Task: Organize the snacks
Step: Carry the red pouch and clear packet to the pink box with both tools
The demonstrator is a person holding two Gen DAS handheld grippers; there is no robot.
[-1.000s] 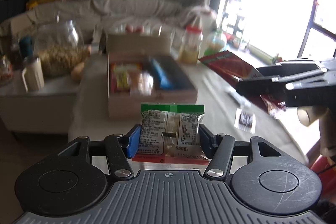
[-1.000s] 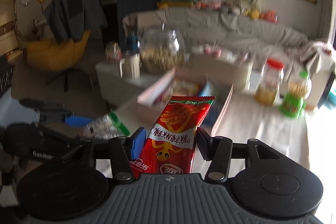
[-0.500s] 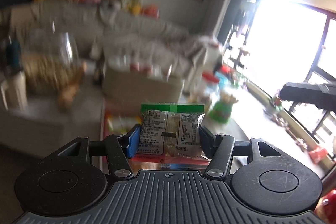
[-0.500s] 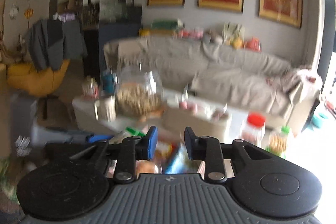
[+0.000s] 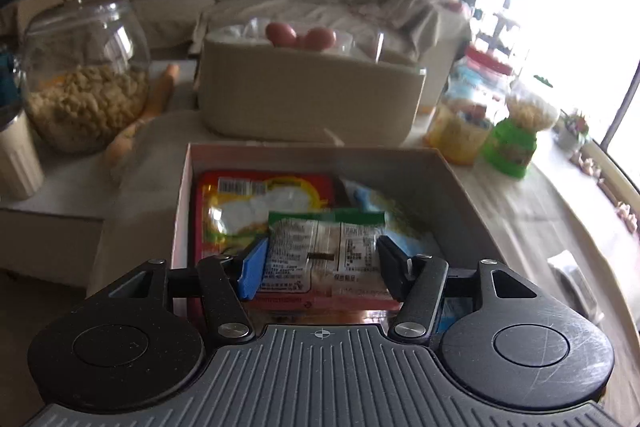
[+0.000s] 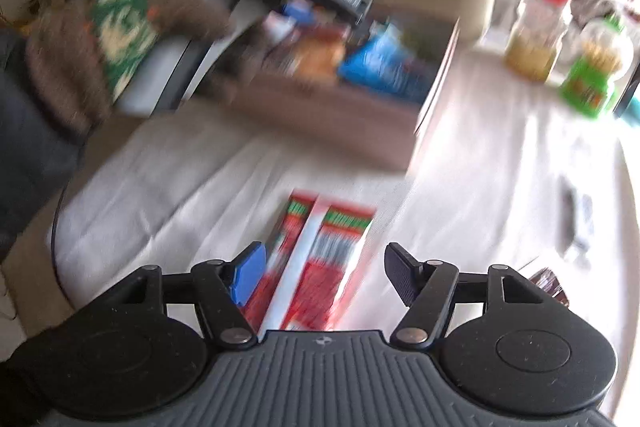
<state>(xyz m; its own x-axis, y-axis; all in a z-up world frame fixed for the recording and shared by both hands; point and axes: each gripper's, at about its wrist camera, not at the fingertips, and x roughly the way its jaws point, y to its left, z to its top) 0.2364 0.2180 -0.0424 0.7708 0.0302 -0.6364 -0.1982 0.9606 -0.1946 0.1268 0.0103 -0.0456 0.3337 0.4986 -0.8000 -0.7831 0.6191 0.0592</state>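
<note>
Left gripper (image 5: 320,261), pinching green-topped packet (image 5: 324,247), moved over snack box (image 5: 182,211); right gripper (image 6: 322,275), red packet gone, was opening above striped packets (image 6: 324,251) before box.

Inside the pale cardboard box (image 5: 182,195): a red-and-yellow packet (image 5: 240,203), a blue bag (image 5: 372,203), a green-topped clear pouch (image 5: 320,251).

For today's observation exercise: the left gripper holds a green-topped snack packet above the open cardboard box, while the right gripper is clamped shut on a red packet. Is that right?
Not quite. The right gripper is not clamped: in the right wrist view its jaws are opening around the red packet lying on the table. The left gripper does hold the green-topped packet above the cardboard box.
</note>
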